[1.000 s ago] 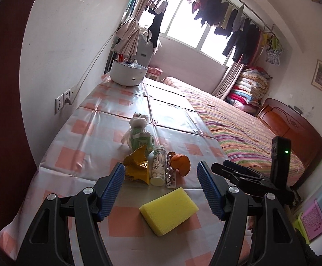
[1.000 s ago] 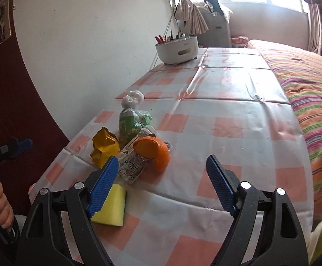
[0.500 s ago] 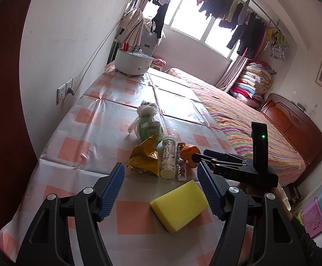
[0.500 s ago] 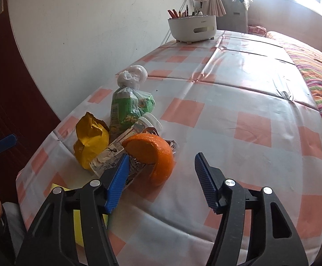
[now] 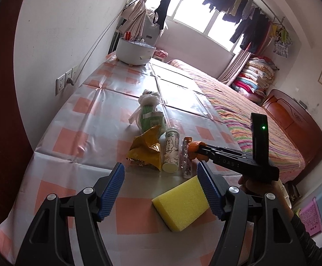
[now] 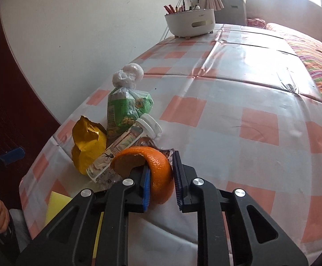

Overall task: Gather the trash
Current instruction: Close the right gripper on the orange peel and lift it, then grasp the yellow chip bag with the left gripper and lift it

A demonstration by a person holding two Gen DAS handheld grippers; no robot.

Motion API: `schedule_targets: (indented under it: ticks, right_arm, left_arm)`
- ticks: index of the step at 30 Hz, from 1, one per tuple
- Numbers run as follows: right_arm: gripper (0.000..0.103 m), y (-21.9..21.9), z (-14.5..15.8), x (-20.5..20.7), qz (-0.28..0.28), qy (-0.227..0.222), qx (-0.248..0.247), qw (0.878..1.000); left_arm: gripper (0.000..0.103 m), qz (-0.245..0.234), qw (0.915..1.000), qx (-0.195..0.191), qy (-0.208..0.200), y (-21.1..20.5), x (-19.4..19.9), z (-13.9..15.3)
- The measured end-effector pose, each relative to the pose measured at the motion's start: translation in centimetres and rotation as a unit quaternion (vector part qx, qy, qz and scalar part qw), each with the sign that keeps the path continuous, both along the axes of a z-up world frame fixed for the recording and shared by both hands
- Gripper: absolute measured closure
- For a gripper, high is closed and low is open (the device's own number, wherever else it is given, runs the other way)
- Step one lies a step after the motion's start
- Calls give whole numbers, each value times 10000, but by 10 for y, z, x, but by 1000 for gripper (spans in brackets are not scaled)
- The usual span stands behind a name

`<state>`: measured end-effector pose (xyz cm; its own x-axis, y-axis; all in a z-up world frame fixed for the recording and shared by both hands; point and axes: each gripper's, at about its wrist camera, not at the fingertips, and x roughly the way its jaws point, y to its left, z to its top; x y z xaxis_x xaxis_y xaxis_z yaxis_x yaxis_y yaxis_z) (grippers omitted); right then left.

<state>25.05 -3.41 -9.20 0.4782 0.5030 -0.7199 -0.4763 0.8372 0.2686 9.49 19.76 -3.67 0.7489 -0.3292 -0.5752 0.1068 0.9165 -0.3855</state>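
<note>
The right gripper (image 6: 161, 180), its fingers having just closed on the curled orange peel (image 6: 154, 166) at the table's (image 6: 238, 102) near edge, could tear or drop it if lifted sharply, nudging the bottle (image 6: 125, 146) at ten o'clock; the left gripper (image 5: 161, 190) hangs open.
</note>
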Motion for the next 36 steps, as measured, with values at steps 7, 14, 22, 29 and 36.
schedule_targets:
  ticks: [7, 14, 22, 29, 36]
  right_arm:
    - [86, -29, 24, -15, -225, -76, 613, 9978]
    - [86, -41, 43, -40, -208, -187, 1039, 9942]
    - [86, -49, 57, -57, -177, -318, 1337, 9904]
    - [86, -56, 63, -64, -233, -408, 1474, 9880]
    - [86, -68, 65, -67, -395, -485, 1538, 9861]
  left_arm:
    - [37, 47, 9993, -182, 321, -5, 36, -6]
    - [37, 122, 9971, 478, 575, -21, 84, -17]
    - [37, -42, 9914, 914, 940, -37, 109, -42]
    - [51, 90, 9885, 754, 1310, -30, 117, -60]
    - [66, 99, 9909, 748, 1111, -34, 112, -54]
